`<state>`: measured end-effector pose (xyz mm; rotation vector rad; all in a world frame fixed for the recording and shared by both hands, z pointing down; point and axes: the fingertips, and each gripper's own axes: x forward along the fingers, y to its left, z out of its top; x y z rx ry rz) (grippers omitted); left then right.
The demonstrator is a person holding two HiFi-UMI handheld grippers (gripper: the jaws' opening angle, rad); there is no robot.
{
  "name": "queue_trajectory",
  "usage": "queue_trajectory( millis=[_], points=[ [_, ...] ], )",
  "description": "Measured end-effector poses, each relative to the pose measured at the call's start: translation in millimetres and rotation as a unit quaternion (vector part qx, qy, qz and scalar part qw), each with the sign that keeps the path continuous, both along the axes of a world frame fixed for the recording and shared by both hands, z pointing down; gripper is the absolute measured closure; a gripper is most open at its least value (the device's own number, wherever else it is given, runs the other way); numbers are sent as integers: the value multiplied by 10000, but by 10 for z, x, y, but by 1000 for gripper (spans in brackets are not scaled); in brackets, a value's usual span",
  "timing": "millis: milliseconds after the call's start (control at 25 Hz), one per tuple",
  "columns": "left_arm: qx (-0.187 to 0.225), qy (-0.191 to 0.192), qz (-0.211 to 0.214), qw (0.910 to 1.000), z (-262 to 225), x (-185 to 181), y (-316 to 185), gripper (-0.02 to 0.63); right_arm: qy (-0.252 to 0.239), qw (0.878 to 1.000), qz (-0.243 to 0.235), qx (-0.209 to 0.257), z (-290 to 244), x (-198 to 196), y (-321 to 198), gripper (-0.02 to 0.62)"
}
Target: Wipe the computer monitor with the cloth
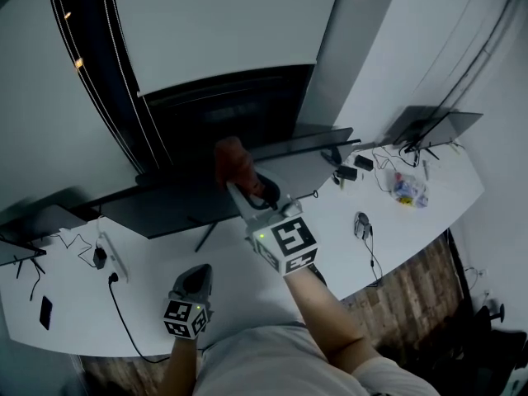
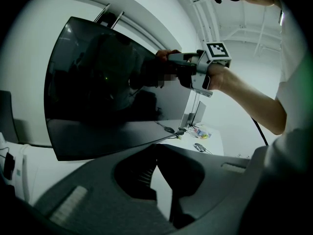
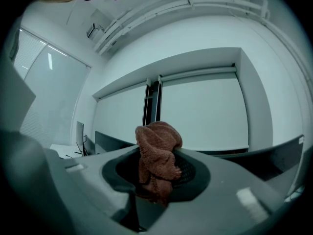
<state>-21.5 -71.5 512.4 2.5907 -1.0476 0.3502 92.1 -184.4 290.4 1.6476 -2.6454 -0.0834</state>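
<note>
A large curved dark monitor (image 1: 194, 114) stands on the white desk (image 1: 429, 213). My right gripper (image 1: 241, 181) is raised in front of the screen and shut on a reddish-brown cloth (image 1: 233, 159); the cloth sits at the screen's face. In the right gripper view the bunched cloth (image 3: 157, 146) fills the jaws of the right gripper (image 3: 156, 155). The left gripper view shows the monitor (image 2: 102, 97) with the right gripper (image 2: 172, 62) and cloth (image 2: 166, 53) at its upper right. My left gripper (image 1: 195, 274) hangs low near the desk's front edge; the left gripper (image 2: 154, 148) is shut on nothing.
A laptop (image 1: 436, 126) stands at the desk's far right, with adapters and cables beside it. A mouse (image 1: 361, 223) and a plastic packet (image 1: 410, 190) lie right of the monitor. A power strip (image 1: 116, 260) and a phone (image 1: 45, 312) lie on the left.
</note>
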Motion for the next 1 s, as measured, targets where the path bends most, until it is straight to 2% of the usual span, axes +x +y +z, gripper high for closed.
queue_trajectory(
  millis=[320,640,1000],
  points=[
    [-35,-28,27,10000,26,401,46,597,-234,9997,45,-27,11,502,13,462],
    [-53,-42,95,9999,39,823,61,597,-271,9996,101,-4,8,950,12,462],
    [-42,-144,165,9998,41,1075,30,597,-383,9989,276,-3,8,1375,3,462]
  ],
)
